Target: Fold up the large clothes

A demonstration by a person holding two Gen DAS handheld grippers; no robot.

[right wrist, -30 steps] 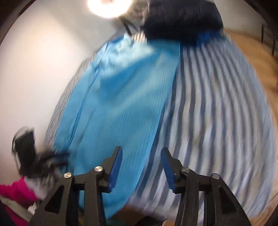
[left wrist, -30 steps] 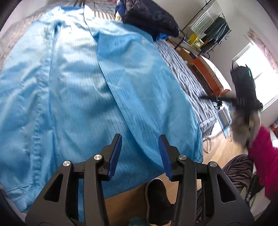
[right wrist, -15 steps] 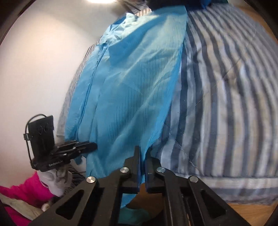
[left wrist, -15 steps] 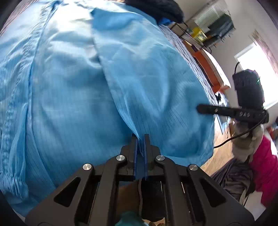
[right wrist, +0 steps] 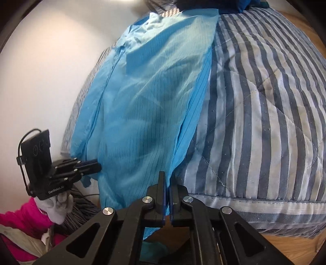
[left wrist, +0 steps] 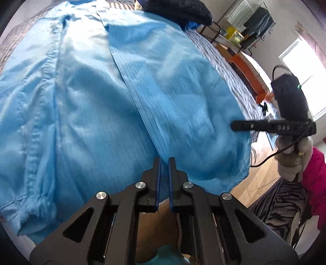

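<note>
A large light-blue garment with thin dark pinstripes [left wrist: 97, 106] lies spread on a striped bed; it also shows in the right wrist view [right wrist: 142, 114]. My left gripper [left wrist: 164, 163] is shut on the garment's front edge at the hem, near the bed's foot. My right gripper [right wrist: 167, 179] is shut on the garment's right-hand edge at the hem. Each gripper shows in the other's view: the right one at the garment's right side [left wrist: 264, 127], the left one at its left side [right wrist: 89, 166].
The blue-and-white striped quilt [right wrist: 264, 102] covers the bed. A dark bundle of clothes [left wrist: 179, 10] lies at the head. Wooden floor [left wrist: 258, 183] lies below the bed's foot. A clothes rack [left wrist: 252, 18] and an orange bench [left wrist: 250, 77] stand at the right.
Both grippers went from open above the bed to shut on the garment's hem edges. In the last half second both have lifted the cloth slightly and drawn back.
</note>
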